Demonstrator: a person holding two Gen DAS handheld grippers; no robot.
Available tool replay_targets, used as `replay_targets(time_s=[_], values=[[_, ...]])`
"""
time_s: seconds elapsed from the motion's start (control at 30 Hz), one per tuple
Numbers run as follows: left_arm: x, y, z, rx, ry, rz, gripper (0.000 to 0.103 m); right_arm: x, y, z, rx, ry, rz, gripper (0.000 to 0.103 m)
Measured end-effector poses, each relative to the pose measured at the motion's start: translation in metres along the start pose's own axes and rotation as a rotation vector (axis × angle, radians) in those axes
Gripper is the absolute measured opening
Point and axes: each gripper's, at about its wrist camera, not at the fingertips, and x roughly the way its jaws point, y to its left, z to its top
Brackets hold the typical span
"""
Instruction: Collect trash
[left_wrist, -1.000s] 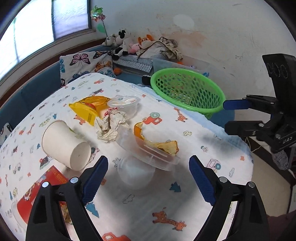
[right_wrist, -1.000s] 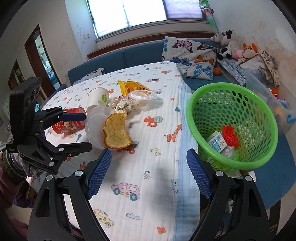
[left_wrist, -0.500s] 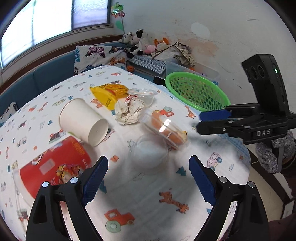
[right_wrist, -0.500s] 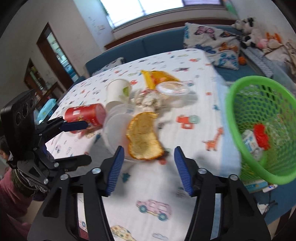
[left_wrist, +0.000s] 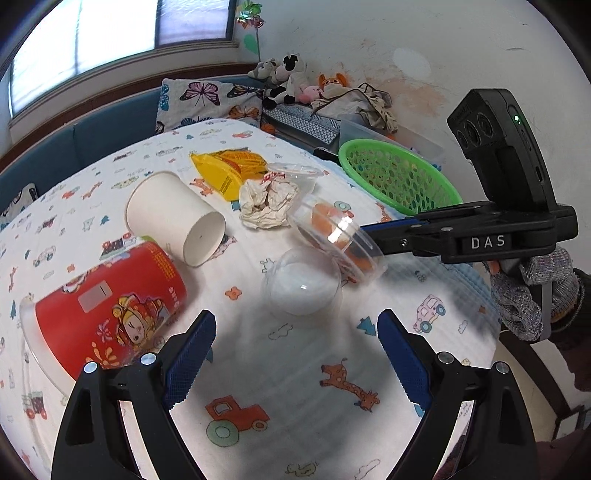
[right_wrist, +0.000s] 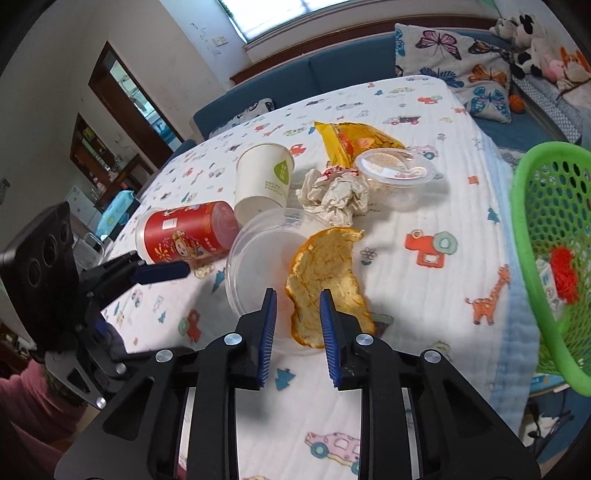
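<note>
— Which step are you in now?

— Your right tool (right_wrist: 294, 319) is closing its jaws on the rim of the clear plastic bowl (right_wrist: 258, 254), with the orange peel (right_wrist: 325, 280) just ahead of its fingers. Your left tool (left_wrist: 295, 354) is spread wide and holds nothing.

— And next?

— I think you must grip firmly, then carry it to the green basket (right_wrist: 546, 236) on the tool's right, without tilting out the peel.

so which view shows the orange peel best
The right wrist view: the orange peel lies open, its pale inside up, in the clear container. The left wrist view shows only orange patches through that container's wall.
</note>
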Motion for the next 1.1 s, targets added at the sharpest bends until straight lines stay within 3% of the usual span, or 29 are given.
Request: replay_targets(time_s=[0.17, 0.73, 0.83, 1.0, 1.07, 1.1], values=[[-0.001, 0.001, 0.000, -0.011, -0.005, 0.000, 0.086, 0.009, 0.001, 0.001, 0.011, 0.018, 0.015, 0.012], [0.009, -0.013, 0.026, -0.011, -0.020, -0.010, 0.086, -0.044, -0.008, -0.002, 0.073, -0.131, 0.020, 0.006], [0.011, -0.016, 0.033, -0.016, -0.028, -0.016, 0.082, -0.049, -0.007, -0.004, 0.059, -0.133, -0.011, 0.007], [0.011, -0.014, 0.034, -0.028, -0.022, -0.017, 0.075, -0.044, -0.004, -0.013, 0.031, -0.096, -0.050, 0.016], [0.012, -0.012, 0.033, -0.035, -0.014, -0.025, 0.072, -0.042, -0.002, -0.020, 0.022, -0.084, -0.055, 0.040], [0.012, -0.011, 0.032, -0.039, -0.011, -0.027, 0.072, -0.040, -0.003, -0.021, 0.018, -0.081, -0.061, 0.046]])
